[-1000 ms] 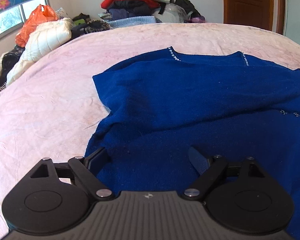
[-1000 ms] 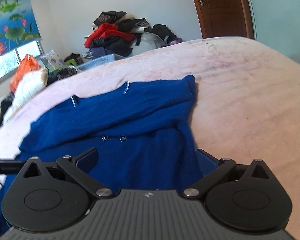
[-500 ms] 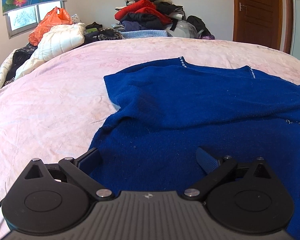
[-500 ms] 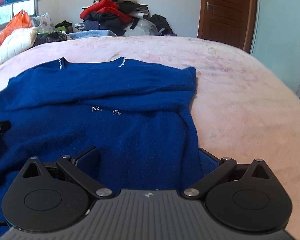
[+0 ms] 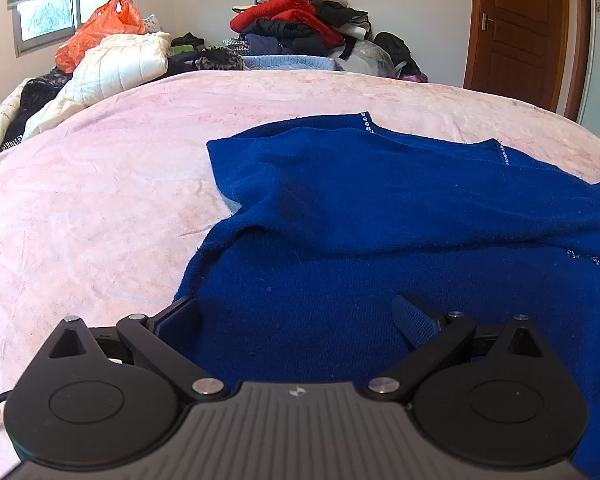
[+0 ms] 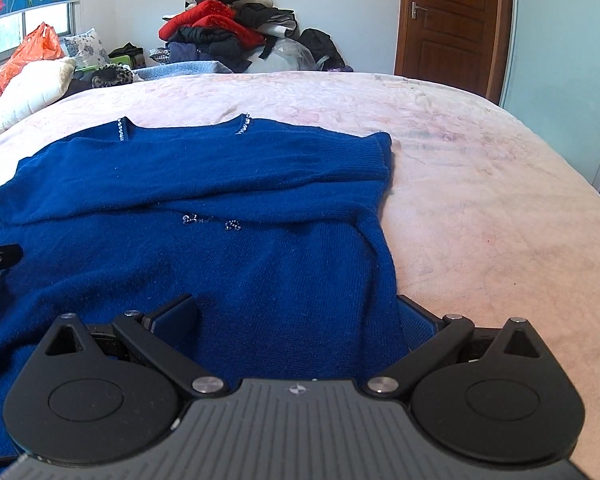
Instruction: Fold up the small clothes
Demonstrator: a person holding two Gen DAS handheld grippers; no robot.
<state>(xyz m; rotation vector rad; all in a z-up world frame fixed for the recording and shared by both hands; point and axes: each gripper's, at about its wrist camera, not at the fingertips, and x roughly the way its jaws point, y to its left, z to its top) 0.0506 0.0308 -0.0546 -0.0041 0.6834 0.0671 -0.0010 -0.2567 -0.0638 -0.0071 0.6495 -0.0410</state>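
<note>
Left wrist, blue sweater (image 5: 380,200) on pink bed (image 5: 100,200), tongs (image 5: 296,314) spread

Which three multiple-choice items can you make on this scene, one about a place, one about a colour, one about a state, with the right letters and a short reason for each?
1. Where does the blue sweater lie?
A. on the pink bedspread
B. on the clothes pile by the far wall
C. on the floor by the door

2. What colour is the plastic bag near the window?
A. green
B. orange
C. white

3. How do the jaws of the right gripper stand?
A. shut on the sweater
B. shut on nothing
C. open, over the near part of the sweater

Answers:
1 A: the sweater is spread flat on the bedspread, and the clothes pile is far behind it.
2 B: the bag beside the white quilt is bright orange.
3 C: both fingers are wide apart, with blue fabric showing between them.
</note>
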